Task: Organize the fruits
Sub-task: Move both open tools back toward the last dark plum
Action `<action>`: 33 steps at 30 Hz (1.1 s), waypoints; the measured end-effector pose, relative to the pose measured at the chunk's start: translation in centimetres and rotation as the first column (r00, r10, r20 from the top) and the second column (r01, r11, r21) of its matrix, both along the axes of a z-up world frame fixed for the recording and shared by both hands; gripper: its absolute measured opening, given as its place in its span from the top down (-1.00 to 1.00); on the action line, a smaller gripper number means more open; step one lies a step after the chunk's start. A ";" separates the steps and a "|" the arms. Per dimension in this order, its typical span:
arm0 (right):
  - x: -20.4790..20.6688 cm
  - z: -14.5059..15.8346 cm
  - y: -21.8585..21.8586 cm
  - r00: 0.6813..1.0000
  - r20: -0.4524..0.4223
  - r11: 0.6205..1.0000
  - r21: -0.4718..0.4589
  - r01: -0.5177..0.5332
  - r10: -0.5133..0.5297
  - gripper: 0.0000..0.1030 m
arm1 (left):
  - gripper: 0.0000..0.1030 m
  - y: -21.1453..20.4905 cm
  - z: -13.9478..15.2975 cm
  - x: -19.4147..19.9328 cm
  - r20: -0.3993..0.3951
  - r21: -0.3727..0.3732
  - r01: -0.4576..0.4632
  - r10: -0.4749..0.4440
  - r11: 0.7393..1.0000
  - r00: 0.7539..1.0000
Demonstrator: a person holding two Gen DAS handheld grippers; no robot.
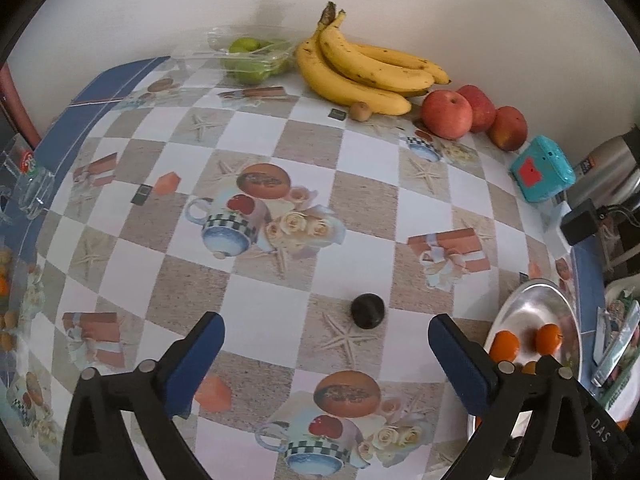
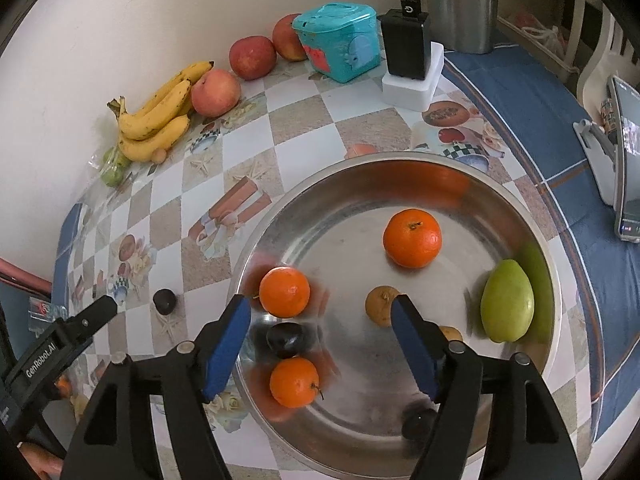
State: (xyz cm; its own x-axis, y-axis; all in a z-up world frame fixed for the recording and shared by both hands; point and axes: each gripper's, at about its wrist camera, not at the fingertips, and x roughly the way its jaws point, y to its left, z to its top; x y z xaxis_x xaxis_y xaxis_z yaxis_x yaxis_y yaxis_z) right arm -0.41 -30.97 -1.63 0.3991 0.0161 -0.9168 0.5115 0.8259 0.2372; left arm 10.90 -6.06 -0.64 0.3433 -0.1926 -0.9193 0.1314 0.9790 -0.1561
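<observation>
A dark plum [image 1: 367, 311] lies on the checkered tablecloth just ahead of my open, empty left gripper [image 1: 326, 330]; it also shows in the right wrist view [image 2: 165, 301]. My right gripper [image 2: 322, 308] is open and empty above the steel bowl [image 2: 420, 168]. The bowl holds three oranges [image 2: 412, 238] [image 2: 284, 291] [image 2: 294, 382], a dark plum [image 2: 286, 340], a green mango [image 2: 507, 301] and a small brown fruit [image 2: 380, 304]. Bananas [image 1: 360, 68], red apples [image 1: 446, 114] and green limes in a clear box [image 1: 248, 58] lie by the far wall.
A teal container [image 1: 542, 170] [image 2: 340, 42], a black charger on a white block [image 2: 406, 46] and a steel flask [image 2: 460, 4] stand at the back right. A phone on a stand [image 2: 622, 160] is at the right. The left gripper's finger [image 2: 96, 312] shows left of the bowl.
</observation>
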 end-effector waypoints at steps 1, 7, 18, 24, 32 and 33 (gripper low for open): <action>0.0 0.0 0.0 1.000 0.000 1.000 -0.004 -0.004 0.004 -0.43 | -1.00 0.1 0.0 0.0 -0.001 0.002 -0.003 0.003 1.000 1.000; 0.1 0.0 0.3 1.000 0.012 1.000 -0.010 -0.015 0.015 -0.71 | -1.00 0.3 0.0 0.0 0.004 0.014 -0.009 0.009 1.000 1.000; 0.3 -0.1 0.6 1.000 0.014 0.999 -0.021 -0.025 0.026 -0.73 | -1.00 0.4 -0.1 0.0 0.011 0.035 -0.010 0.010 0.999 1.000; 0.4 -0.1 1.0 0.999 0.010 0.999 -0.027 -0.035 0.035 -0.73 | -1.00 0.7 0.0 0.1 0.014 0.035 -0.016 0.015 0.999 1.000; 1.1 0.2 2.6 0.995 0.016 0.994 -0.046 -0.100 0.100 -0.73 | -1.00 2.7 0.9 0.8 0.052 0.063 -0.065 0.061 0.996 0.997; 1.3 0.2 3.0 0.993 0.018 0.992 -0.047 -0.114 0.115 -0.73 | -1.00 3.1 1.0 1.0 0.054 0.065 -0.070 0.067 0.995 0.996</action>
State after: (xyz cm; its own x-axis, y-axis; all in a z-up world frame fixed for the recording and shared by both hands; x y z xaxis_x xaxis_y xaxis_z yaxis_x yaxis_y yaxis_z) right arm 0.85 -28.00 -1.41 0.4158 0.0207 -0.9092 0.4083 0.8891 0.2070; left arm 11.86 -2.94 0.32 0.4006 -0.1063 -0.9101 0.0699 0.9939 -0.0853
